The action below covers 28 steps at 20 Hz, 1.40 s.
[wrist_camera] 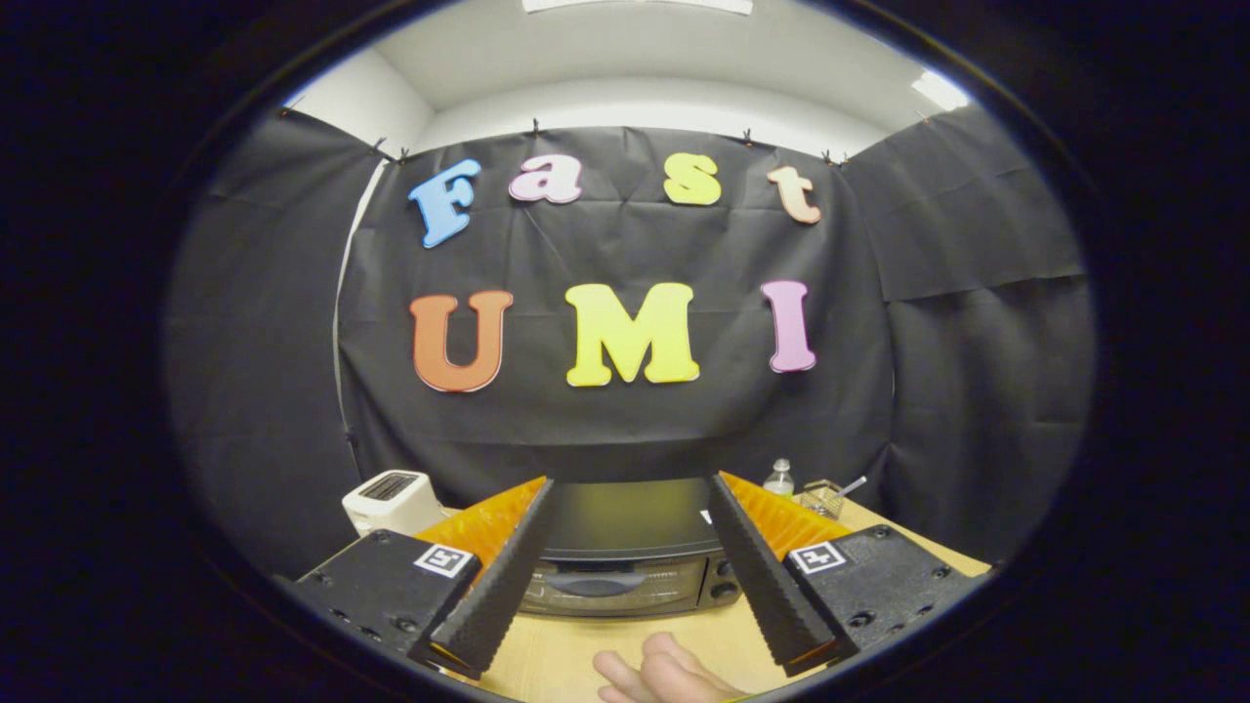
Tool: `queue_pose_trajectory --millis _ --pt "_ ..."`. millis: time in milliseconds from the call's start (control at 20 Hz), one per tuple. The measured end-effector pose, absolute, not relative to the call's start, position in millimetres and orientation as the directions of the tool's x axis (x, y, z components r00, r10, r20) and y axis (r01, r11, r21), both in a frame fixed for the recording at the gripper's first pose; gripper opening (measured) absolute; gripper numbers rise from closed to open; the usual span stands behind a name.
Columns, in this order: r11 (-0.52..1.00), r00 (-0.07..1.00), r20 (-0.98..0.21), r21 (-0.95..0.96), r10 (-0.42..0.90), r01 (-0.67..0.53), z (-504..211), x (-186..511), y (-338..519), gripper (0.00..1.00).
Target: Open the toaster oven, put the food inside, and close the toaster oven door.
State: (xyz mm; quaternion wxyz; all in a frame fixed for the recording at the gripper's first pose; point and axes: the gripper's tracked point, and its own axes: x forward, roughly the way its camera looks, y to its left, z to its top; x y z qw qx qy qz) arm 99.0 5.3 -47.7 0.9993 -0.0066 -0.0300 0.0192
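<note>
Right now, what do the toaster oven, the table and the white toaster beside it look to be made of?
Toaster oven, seen between the open gripper's fingers: likely dark painted metal, with a smooth, faintly glossy top and a see-through, glass-like door. Table: light wood or wood-look laminate, pale with a matte sheen; grain too faint to settle. White toaster: probably plastic, judging by its smooth rounded shell.

The gripper (630,488) holds its fingers wide apart around nothing. Between them sits the toaster oven (625,561), door closed, on the table (547,659). A hand (664,676) rests before it. A toaster (391,500) stands left, a bottle (778,478) right.
</note>
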Motion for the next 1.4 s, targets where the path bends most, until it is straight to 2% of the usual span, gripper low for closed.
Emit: queue_pose_trajectory --millis 250,650,750,800,850,1100,1400 --pt "0.994 0.996 -0.045 -0.063 0.083 -0.086 -107.3 166.9 28.5 1.00" --pt "0.996 0.988 -0.147 -0.068 0.041 -0.051 -163.2 226.5 33.0 1.00" --pt "0.994 0.971 -0.225 -0.042 0.085 -0.097 -183.9 226.0 43.6 1.00" --pt "0.995 0.959 -0.275 -0.051 0.064 -0.081 -196.4 221.2 37.2 1.00" --pt "0.996 0.972 -0.228 -0.049 0.066 -0.079 -192.1 226.6 36.7 1.00" --pt "0.994 0.957 -0.278 -0.040 0.082 -0.097 -201.1 210.0 34.3 1.00" --pt "0.995 0.948 -0.314 -0.055 0.059 -0.080 -233.8 157.5 26.3 1.00"
